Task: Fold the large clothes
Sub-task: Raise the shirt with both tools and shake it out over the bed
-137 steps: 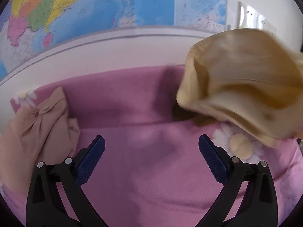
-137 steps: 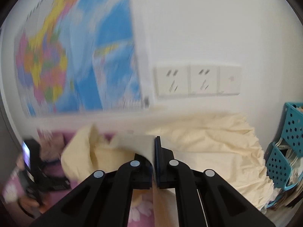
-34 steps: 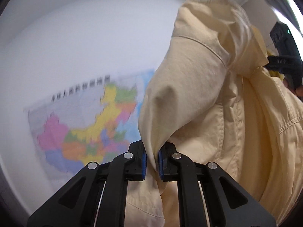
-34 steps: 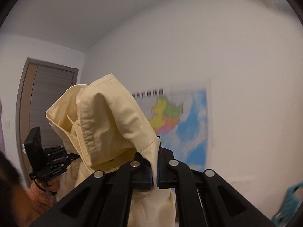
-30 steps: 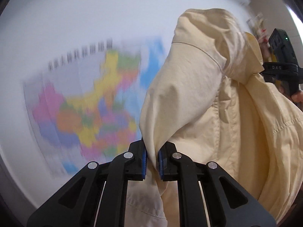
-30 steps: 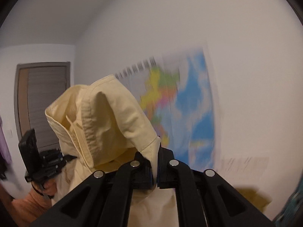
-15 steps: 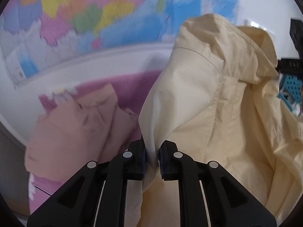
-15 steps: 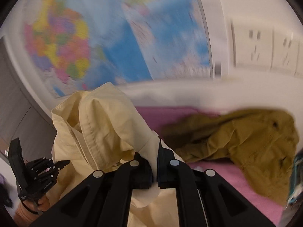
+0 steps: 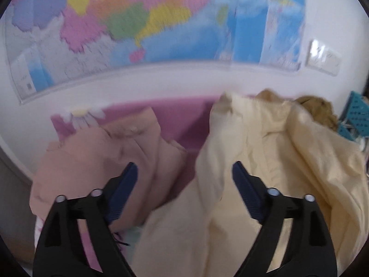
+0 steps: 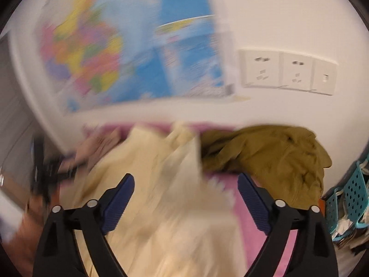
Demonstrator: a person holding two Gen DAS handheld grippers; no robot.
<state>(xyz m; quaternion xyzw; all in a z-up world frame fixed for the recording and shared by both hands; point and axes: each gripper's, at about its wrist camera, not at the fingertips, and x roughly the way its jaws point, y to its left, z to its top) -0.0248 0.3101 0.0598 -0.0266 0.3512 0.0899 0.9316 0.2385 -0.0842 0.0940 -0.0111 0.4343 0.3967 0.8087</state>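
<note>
A pale yellow jacket (image 9: 276, 161) lies rumpled on the pink floral cloth (image 9: 180, 120); in the right wrist view the same jacket (image 10: 161, 196) is blurred. My left gripper (image 9: 184, 180) has its jaws opening wide, and the jacket's cloth lies loose below and between them, not pressed by the blue pads (image 9: 246, 189). My right gripper (image 10: 185, 192) is likewise opening over the jacket, with its pads clear of the fabric. The left gripper (image 10: 43, 173) shows as a dark blur at the left of the right wrist view.
A pink-beige garment (image 9: 99, 159) lies left of the jacket. An olive garment (image 10: 276, 159) is heaped at the back right. A teal perforated basket (image 10: 352, 196) stands at the right edge. A wall map (image 9: 138, 23) and sockets (image 10: 286, 71) are on the wall behind.
Both grippers came down from high in the air to the pink cloth and opened, letting go of the yellow jacket, which now lies slumped on the surface.
</note>
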